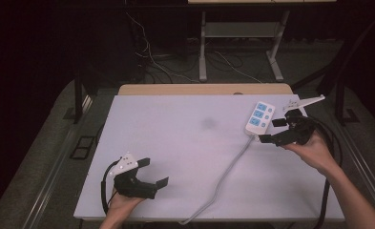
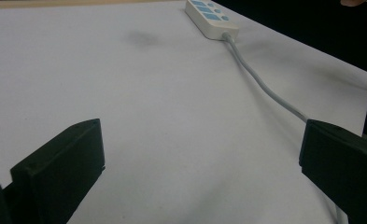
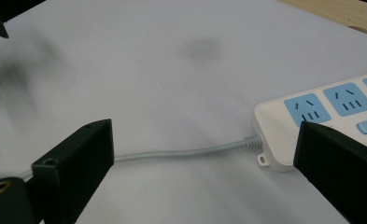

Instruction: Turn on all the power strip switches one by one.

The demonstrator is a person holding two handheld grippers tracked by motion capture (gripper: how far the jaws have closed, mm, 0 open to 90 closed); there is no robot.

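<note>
White tabletop spanning most of the high view, with a faint grey smudge near its middle. Toward the far right corner, a white power strip with blue socket faces, lying flat, its grey cable curving back across the surface and dropping over the near edge. Right tool held just beside the strip's cable end, jaws spread wide and gripping nothing. Left tool low at the near left, well apart from the strip, jaws likewise parted and empty. Probably a light, rigid plastic body, smooth and a little slippery on its flat faces; best pinched across the narrow sides near the cable end, away from the switches. Cable likely soft and springy, prone to dragging or tugging the strip if lifted alone. From the right gripper view: socket slots, a blue button, the ribbed strain relief and a small mounting tab on the strip, details lost from above. From the left gripper view: the cable running toward its right jaw, a closeness hard to judge overhead.
</note>
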